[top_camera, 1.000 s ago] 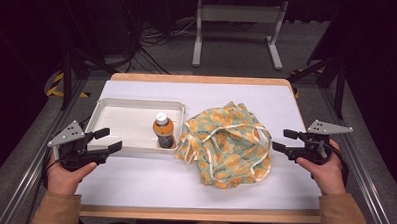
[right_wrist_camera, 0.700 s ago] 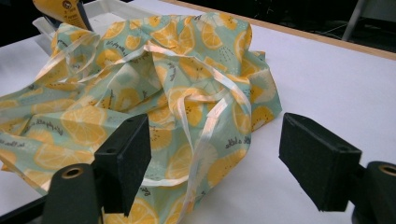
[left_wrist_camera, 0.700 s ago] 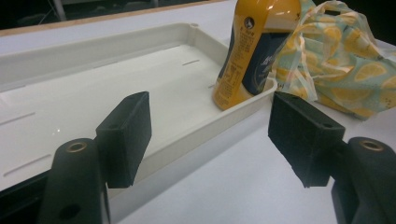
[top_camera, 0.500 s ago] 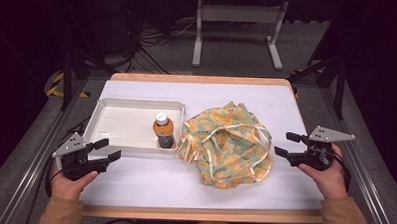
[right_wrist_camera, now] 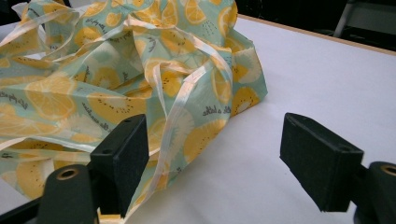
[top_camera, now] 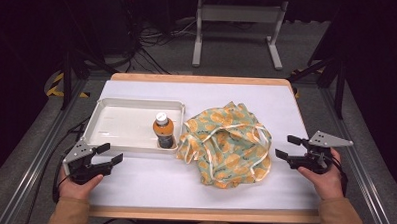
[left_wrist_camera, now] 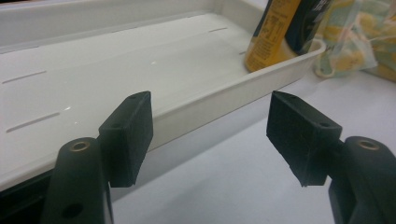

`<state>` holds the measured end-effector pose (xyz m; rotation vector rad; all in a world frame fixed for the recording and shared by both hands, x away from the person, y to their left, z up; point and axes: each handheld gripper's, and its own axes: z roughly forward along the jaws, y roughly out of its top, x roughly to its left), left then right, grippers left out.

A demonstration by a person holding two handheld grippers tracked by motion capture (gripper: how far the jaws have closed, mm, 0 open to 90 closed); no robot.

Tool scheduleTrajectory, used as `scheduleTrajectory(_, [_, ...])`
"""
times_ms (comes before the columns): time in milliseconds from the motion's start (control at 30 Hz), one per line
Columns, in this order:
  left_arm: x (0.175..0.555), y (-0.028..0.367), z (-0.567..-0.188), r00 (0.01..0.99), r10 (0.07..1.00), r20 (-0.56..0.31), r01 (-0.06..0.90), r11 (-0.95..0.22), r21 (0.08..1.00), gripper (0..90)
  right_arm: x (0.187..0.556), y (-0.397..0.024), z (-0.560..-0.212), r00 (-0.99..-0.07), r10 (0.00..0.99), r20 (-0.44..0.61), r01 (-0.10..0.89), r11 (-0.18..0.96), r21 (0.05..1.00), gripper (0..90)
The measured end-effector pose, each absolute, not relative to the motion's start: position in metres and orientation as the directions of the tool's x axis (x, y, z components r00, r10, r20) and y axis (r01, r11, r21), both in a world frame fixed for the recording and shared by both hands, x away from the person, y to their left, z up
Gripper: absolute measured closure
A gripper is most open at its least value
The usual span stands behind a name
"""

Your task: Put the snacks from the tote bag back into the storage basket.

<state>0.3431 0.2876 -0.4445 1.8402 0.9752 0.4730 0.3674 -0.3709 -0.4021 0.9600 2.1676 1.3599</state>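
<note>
A crumpled cloth bag [top_camera: 228, 143] with an orange-and-kiwi print and pale straps lies mid-table; it also spreads across the right gripper view [right_wrist_camera: 116, 79]. An orange-capped bottle [top_camera: 163, 132] with a dark label stands upright in the near right corner of a white tray [top_camera: 116, 120]; the left gripper view has the bottle [left_wrist_camera: 289, 28] at its top right, beyond the tray's rim [left_wrist_camera: 224, 100]. My left gripper [top_camera: 110, 155] rests open in front of the tray, holding nothing [left_wrist_camera: 210, 133]. My right gripper [top_camera: 288, 147] is open just right of the bag, empty [right_wrist_camera: 215, 154].
The white table top [top_camera: 149, 183] has a wooden edge at front and back. A metal stand [top_camera: 237, 23] and cables sit on the floor behind the table. Metal rails run along both sides.
Both hands drew back toward the near edge of the table. The left gripper moved down and left away from the tray; the right gripper moved slightly nearer. Bag and bottle stayed still.
</note>
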Motion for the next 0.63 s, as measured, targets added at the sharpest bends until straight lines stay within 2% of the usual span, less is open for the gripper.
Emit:
scheduleTrajectory(367, [0.345,0.289,-0.449,0.587,0.8,-0.122,0.446,-0.193,0.874,31.9,0.374,-0.372,-0.422,-0.651,0.759,0.025,0.364,0.282,0.888,23.3])
scheduleTrajectory(633, [0.346,0.289,-0.452,0.576,0.805,-0.143,0.459,-0.174,0.871,31.8,0.373,-0.368,-0.423,-0.647,0.762,0.005,0.365,0.304,0.88,24.4])
